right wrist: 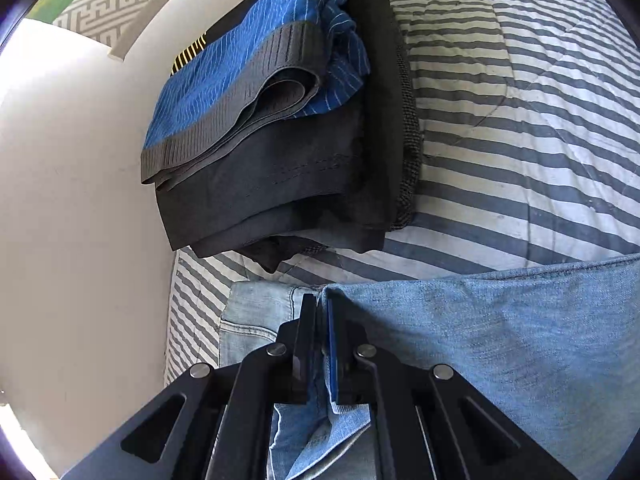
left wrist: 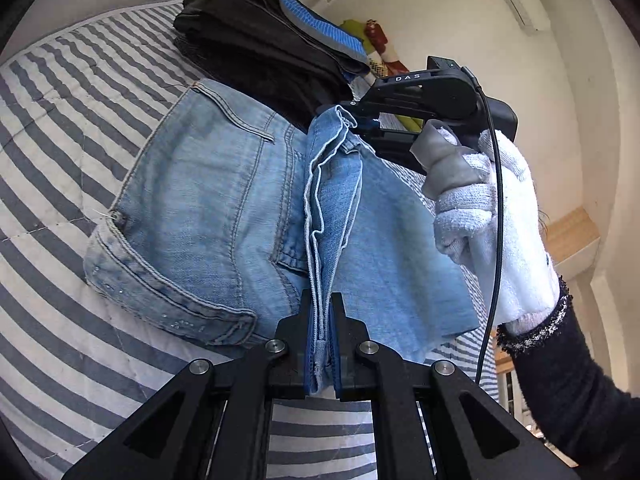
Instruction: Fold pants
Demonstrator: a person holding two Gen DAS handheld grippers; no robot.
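Light blue jeans [left wrist: 208,200] lie on the striped bedcover, waistband and back pocket toward the left. My left gripper [left wrist: 322,312] is shut on the hem edges of the legs, held up over the seat. My right gripper [left wrist: 362,120] shows across the cloth in the left wrist view, held by a white-gloved hand [left wrist: 492,216], and pinches the far end of the same hem. In the right wrist view my right gripper [right wrist: 321,308] is shut on the jeans [right wrist: 500,332], whose leg stretches away to the right.
A stack of folded dark clothes [left wrist: 256,44] with a blue striped piece [right wrist: 256,64] on top sits just beyond the jeans. The striped bedcover [left wrist: 60,128] spreads left and front. A white wall [right wrist: 72,184] borders the bed.
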